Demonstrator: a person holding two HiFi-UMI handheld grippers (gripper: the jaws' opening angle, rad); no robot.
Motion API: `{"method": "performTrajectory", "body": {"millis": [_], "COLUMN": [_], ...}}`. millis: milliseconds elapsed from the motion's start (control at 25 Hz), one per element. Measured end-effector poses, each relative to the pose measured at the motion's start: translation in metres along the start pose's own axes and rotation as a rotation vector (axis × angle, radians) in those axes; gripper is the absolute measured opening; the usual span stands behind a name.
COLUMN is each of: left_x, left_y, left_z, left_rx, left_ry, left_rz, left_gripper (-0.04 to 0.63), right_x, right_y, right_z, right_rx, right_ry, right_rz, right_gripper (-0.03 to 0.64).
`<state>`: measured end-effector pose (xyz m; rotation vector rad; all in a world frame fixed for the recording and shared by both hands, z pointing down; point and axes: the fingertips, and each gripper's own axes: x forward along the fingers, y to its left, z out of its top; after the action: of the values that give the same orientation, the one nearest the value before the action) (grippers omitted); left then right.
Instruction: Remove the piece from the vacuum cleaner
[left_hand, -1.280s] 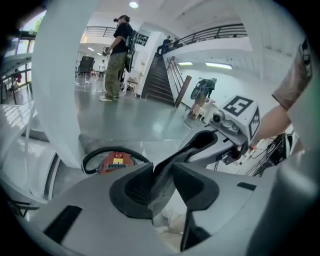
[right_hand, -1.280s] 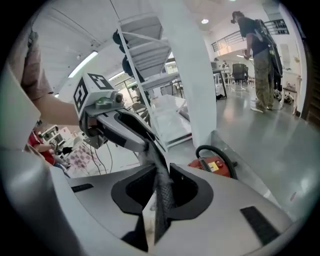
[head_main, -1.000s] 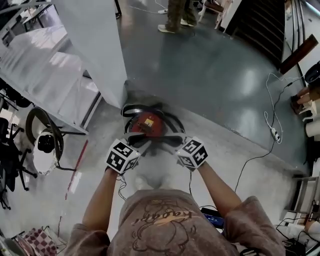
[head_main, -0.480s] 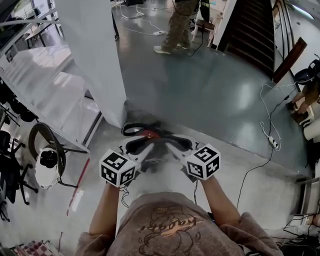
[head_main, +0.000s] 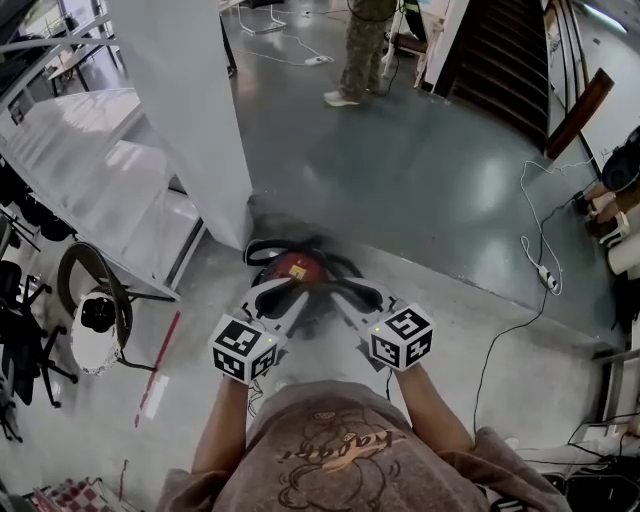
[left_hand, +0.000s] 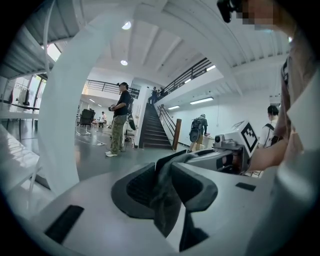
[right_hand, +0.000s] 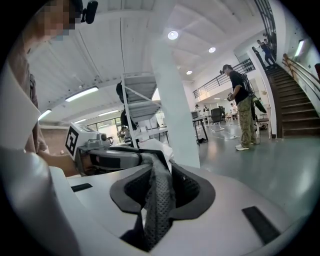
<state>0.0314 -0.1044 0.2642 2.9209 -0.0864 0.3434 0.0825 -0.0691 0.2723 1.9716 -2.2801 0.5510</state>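
A round red vacuum cleaner (head_main: 295, 266) with a black hose sits on the floor in front of me in the head view. Above its near side I hold a limp grey mesh piece (right_hand: 159, 210) stretched between both grippers. My left gripper (head_main: 283, 294) is shut on one end of the mesh piece (left_hand: 165, 207), which hangs down from the pads. My right gripper (head_main: 353, 291) pinches the other end; its jaws have just been opening a little, with the mesh still clamped between them. Each gripper view shows the opposite gripper close by, level with it.
A white pillar (head_main: 190, 110) rises just beyond the vacuum, with a grey staircase (head_main: 90, 150) to its left. A black wheel frame (head_main: 92, 300) stands at the left. A cable with a power strip (head_main: 548, 266) trails at the right. A person (head_main: 364, 50) stands far off.
Both grippers have risen together, lifting the grey mesh piece up off the red vacuum cleaner. The person at the far end has stepped a little to the right.
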Motion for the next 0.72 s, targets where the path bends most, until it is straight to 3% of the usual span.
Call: {"method": "performTrajectory", "body": {"millis": [360, 720], "left_x": [0.000, -0.005], "left_y": [0.002, 0.003], "left_z": [-0.043, -0.052], "left_rx": [-0.044, -0.065], "left_ry": [0.038, 0.057], "left_rz": [0.032, 0.041], "left_gripper": [0.101, 0.101], "right_x": [0.007, 0.010], "right_y": [0.001, 0.008], "right_z": [-0.042, -0.051], "right_rx": [0.021, 0.011], "right_ry": [0.040, 0.049], "right_rz": [-0.010, 0.007], "right_gripper": [0.084, 0.080]}}
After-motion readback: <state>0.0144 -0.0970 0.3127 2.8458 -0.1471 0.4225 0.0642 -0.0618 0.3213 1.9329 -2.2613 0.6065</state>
